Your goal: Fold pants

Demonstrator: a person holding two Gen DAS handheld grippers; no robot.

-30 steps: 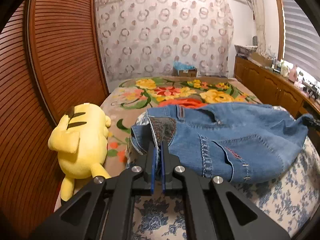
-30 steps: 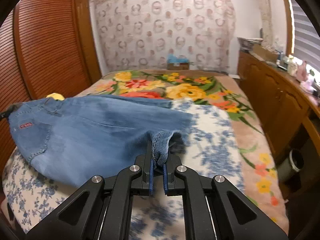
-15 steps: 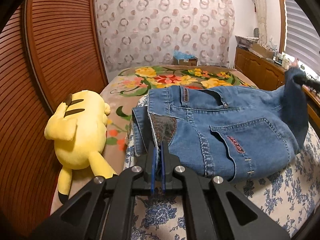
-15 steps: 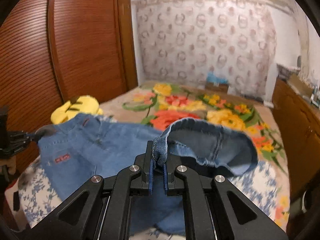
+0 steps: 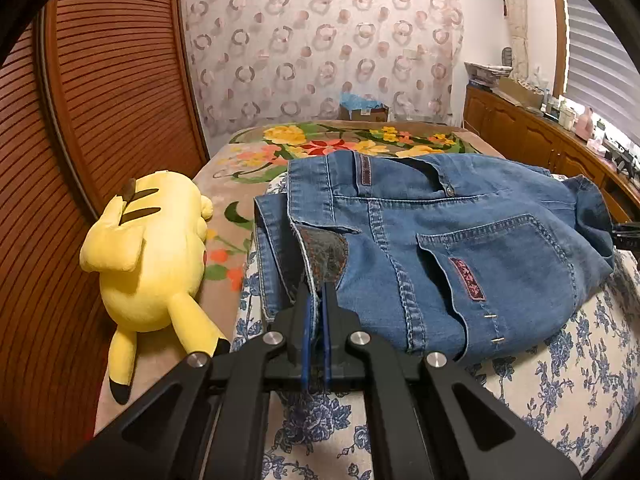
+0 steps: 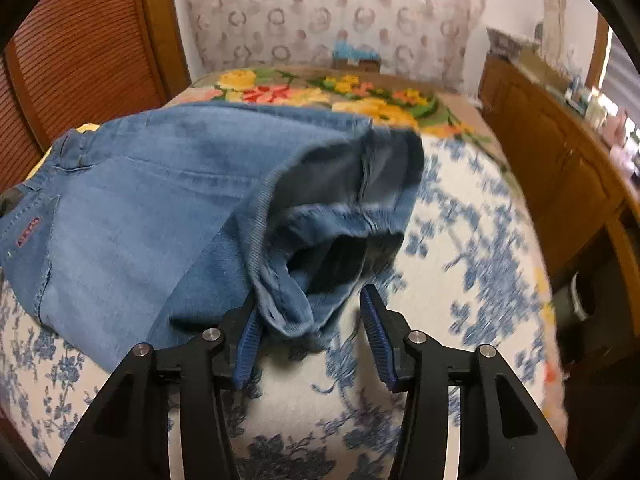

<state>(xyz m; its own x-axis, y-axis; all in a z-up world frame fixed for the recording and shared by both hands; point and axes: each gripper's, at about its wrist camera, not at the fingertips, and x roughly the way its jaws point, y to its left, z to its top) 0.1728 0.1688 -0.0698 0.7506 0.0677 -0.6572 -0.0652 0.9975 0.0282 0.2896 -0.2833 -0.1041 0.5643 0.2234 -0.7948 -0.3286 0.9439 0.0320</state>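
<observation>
Blue denim pants (image 5: 460, 248) lie folded on the bed, back pocket up. My left gripper (image 5: 316, 300) is shut on the waistband corner at the near left of the pile. In the right wrist view the doubled-over leg (image 6: 200, 184) rests on the quilt, its hem (image 6: 296, 304) drooping between my right gripper's (image 6: 309, 300) fingers. Those jaws are opening; the cloth brushes the left blue pad (image 6: 248, 336), but the right pad stands clear of it.
A yellow plush toy (image 5: 152, 248) lies left of the pants, against brown louvred doors (image 5: 100, 100). The bed carries a white quilt with blue flowers (image 5: 568, 360) over a bright floral blanket (image 5: 340, 144). Wooden cabinets (image 5: 528, 140) line the right side.
My right gripper swung the leg hem up and across, came down near the quilt and opened, so the hem is loose. The left gripper sank slightly, still pinching the waistband.
</observation>
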